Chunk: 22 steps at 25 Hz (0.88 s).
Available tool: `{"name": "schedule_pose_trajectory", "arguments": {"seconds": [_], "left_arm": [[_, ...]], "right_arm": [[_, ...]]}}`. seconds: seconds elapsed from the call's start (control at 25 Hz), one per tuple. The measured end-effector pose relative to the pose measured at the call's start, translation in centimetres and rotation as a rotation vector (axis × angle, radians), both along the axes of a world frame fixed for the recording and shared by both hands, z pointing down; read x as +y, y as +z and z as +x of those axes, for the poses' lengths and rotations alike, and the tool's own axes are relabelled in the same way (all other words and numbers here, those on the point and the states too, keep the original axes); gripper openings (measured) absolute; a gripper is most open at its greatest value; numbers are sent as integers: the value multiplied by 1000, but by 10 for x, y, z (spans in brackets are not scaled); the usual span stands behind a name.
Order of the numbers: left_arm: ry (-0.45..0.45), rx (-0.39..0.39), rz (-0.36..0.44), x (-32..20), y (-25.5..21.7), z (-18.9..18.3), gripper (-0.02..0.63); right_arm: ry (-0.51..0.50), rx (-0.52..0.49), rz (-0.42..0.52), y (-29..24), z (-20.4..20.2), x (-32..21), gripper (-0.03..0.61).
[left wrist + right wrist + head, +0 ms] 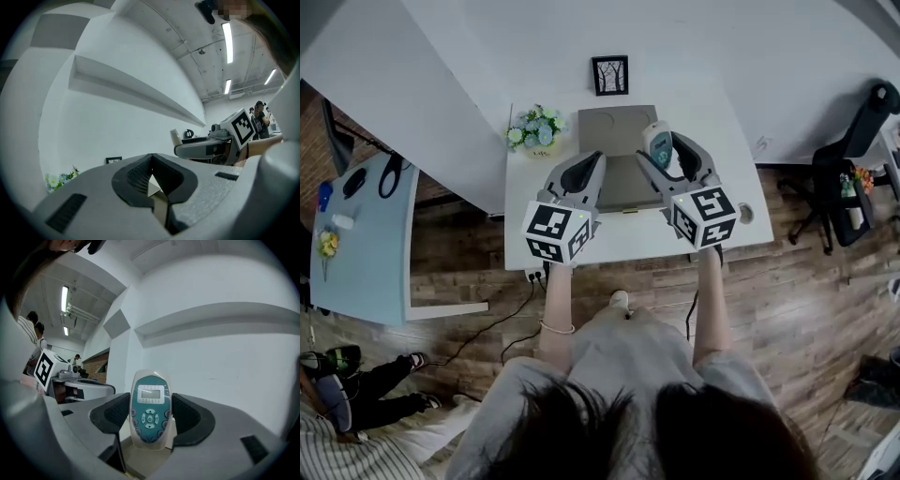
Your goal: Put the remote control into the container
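Observation:
A white remote control with a teal face and a small screen stands upright between the jaws of my right gripper, which is shut on it. In the head view the remote control is held above the right side of the grey open container on the white table. My left gripper hovers over the container's left side; its jaws are shut with nothing between them. The right gripper shows from the side in the left gripper view.
A small pot of flowers stands left of the container, a framed picture leans on the wall behind it. A light blue table with small items is at far left, a black office chair at right. A person sits on the floor.

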<state>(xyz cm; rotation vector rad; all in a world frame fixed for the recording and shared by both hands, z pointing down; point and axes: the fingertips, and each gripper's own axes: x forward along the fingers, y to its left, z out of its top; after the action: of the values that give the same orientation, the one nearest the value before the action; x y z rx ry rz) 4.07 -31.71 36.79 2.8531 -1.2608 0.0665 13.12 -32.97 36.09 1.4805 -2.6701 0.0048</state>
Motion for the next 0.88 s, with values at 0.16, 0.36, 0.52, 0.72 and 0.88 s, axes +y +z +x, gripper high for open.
{"name": "schedule_pose_trajectory", "arguments": {"seconds": [0.16,0.36,0.52,0.72,0.88], "left_arm": [[4,-2,-23,-19,8,3,3],[-22,2,-75,-39,23,3,3],[-46,6,-120,-48,41,1,4],[-65,-3,-185,-54,71,0,3],[-63,-13,-220,-60,88,2,3]], "right_arm": [[-18,24,-33,11,-2,-21,282],[-94,101,-114,38,-7,-41,282],[-165,181,-166,62,-15,-55,282],[-227,223,-235,94,-24,-68,282],[-289,256,-293,116,-33,-73,282]]}}
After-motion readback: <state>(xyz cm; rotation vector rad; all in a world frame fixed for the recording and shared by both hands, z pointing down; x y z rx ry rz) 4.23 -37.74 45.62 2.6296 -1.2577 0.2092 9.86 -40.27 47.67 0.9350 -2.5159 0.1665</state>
